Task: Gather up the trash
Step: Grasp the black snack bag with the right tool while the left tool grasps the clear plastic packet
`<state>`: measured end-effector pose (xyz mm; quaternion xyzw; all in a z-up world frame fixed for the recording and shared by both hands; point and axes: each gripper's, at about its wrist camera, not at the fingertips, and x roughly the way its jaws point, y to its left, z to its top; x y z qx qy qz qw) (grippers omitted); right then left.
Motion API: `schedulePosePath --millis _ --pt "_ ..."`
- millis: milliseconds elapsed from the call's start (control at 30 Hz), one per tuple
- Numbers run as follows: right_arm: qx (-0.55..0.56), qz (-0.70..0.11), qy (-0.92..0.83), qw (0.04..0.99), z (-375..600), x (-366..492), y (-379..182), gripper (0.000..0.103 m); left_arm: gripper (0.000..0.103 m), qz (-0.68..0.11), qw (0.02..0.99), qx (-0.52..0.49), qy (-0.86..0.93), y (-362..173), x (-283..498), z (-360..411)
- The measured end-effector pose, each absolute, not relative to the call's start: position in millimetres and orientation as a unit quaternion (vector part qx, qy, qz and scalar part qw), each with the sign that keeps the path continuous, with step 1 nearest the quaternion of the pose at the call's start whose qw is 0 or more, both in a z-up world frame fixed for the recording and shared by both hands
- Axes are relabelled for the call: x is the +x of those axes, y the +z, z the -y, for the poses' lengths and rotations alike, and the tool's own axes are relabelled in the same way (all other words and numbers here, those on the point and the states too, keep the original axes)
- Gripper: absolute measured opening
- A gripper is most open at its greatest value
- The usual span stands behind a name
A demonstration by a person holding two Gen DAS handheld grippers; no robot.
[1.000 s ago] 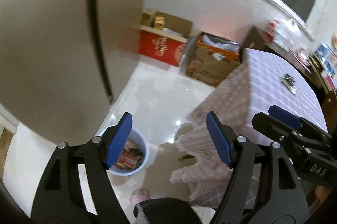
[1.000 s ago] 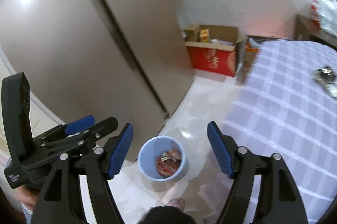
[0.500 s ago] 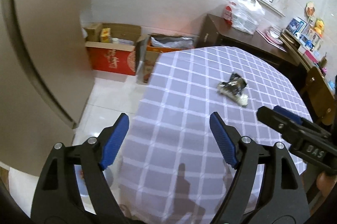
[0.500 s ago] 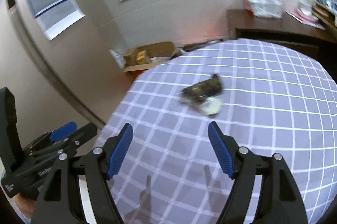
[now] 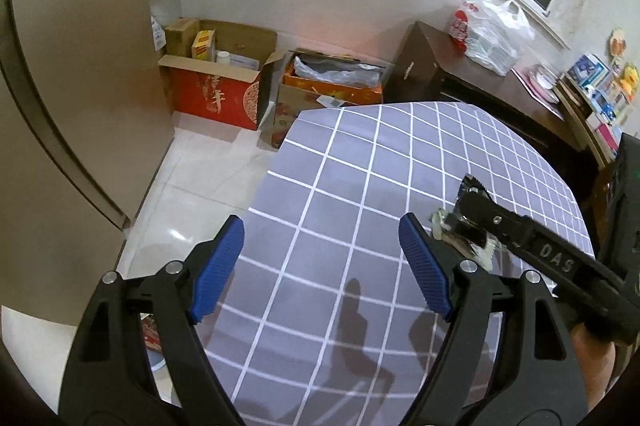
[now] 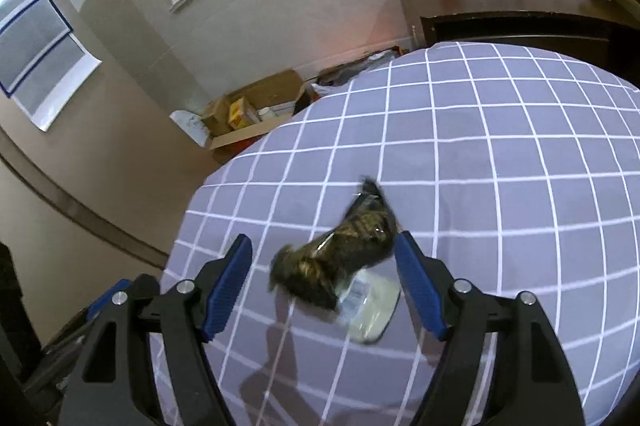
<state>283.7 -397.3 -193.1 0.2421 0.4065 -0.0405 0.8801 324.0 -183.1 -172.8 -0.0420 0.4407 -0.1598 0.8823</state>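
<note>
On the table with the purple checked cloth, a dark crinkly wrapper lies between the wide-apart tips of the right gripper, looks light and soft, best pinched mid-body, while the left gripper gapes empty beside it.

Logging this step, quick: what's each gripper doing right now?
Left gripper: open, holding nothing, above the checked tablecloth.
Right gripper: open, straddling the dark wrapper, not yet shut on it.

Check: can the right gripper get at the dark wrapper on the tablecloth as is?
Probably yes. The right gripper is open with the dark wrapper between its fingers, nothing blocking; a clear packet lies beneath it.
</note>
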Motion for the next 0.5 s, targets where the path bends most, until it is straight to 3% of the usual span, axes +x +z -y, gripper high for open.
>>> schedulePosePath --millis 67,100,133,167,400,500 --pt "0.228 -0.409 -0.044 0.883 397.5 287.5 -197.4 0.068 0.079 -0.444 0.881 -0.042 -0.158 -174.9 327.3 186.7" --pt "0.213 -0.411 -0.051 0.885 395.8 289.6 -197.8 0.056 0.079 -0.446 0.880 -0.042 -0.159 -175.7 328.0 189.5" --pt "0.203 -0.411 -0.051 0.887 395.6 289.7 -198.2 0.037 0.079 -0.449 0.878 -0.044 -0.162 -176.5 327.5 193.9" --pt "0.210 -0.411 -0.036 0.887 397.8 290.3 -199.6 0.027 0.079 -0.450 0.876 -0.045 -0.165 -176.2 327.2 196.9" --pt "0.206 -0.378 -0.036 0.902 426.1 261.8 -183.1 0.014 0.079 -0.471 0.857 -0.060 -0.201 -175.5 319.9 233.4" --pt "0.186 -0.371 -0.048 0.909 437.2 249.0 -177.5 0.012 0.079 -0.482 0.850 -0.057 -0.206 -179.7 316.6 252.2"
